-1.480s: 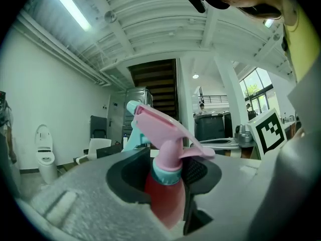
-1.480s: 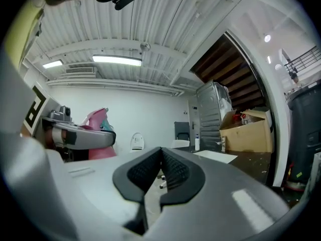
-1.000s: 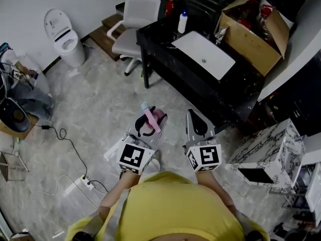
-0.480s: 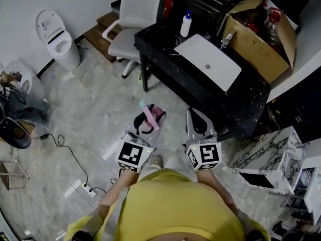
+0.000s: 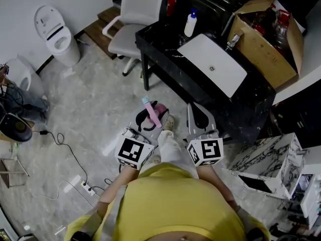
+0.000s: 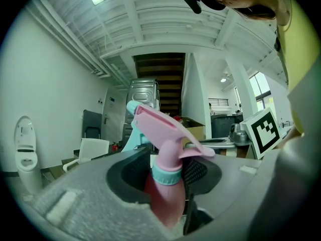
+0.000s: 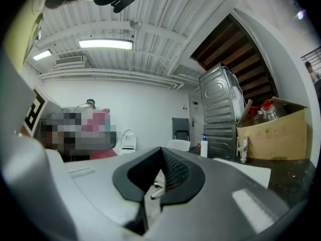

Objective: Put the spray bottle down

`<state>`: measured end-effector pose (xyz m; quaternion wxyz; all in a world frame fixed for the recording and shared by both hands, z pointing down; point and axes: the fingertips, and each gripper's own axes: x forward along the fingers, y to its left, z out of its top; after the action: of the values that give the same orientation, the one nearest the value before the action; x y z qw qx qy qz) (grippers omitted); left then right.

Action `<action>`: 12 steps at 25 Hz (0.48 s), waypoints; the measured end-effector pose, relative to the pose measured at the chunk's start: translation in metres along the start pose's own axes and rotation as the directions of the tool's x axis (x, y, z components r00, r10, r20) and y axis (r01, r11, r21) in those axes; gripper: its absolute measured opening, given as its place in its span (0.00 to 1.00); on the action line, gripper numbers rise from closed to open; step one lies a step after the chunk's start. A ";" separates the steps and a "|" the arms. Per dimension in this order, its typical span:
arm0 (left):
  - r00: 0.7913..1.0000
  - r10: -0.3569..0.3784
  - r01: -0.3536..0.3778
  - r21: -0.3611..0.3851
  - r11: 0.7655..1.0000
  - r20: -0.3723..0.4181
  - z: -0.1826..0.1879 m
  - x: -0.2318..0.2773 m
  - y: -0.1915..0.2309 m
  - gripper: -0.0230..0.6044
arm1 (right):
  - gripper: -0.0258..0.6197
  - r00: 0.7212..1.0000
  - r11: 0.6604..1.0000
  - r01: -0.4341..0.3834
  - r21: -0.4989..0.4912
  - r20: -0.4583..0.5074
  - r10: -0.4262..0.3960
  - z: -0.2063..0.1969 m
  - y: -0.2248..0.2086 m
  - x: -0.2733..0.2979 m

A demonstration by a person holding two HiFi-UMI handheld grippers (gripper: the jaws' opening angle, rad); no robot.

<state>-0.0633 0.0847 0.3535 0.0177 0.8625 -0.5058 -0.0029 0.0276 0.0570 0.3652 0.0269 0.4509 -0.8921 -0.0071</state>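
Spray bottle point(image 5: 154, 115) carried toward the counter, not yet set down.
Over the last second the black counter point(image 5: 165, 59) has drawn nearer, while the left gripper point(image 5: 146, 120) stays clenched on the pink bottle; putting it down hasn't begun. Only the left gripper view shows the pads gripping its neck. The right gripper point(image 5: 195, 113), just to the right, is closed and empty.
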 end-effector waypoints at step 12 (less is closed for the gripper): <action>1.000 -0.021 0.022 -0.026 0.999 0.023 -0.004 0.118 0.078 0.30 | 0.04 0.999 0.999 -0.044 -0.002 0.011 0.044 -0.002 -0.067 0.136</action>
<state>-0.0735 -0.0557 0.3614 0.0233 0.8675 -0.4966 -0.0195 0.0010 -0.0923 0.3707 0.0225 0.4312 -0.9019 -0.0097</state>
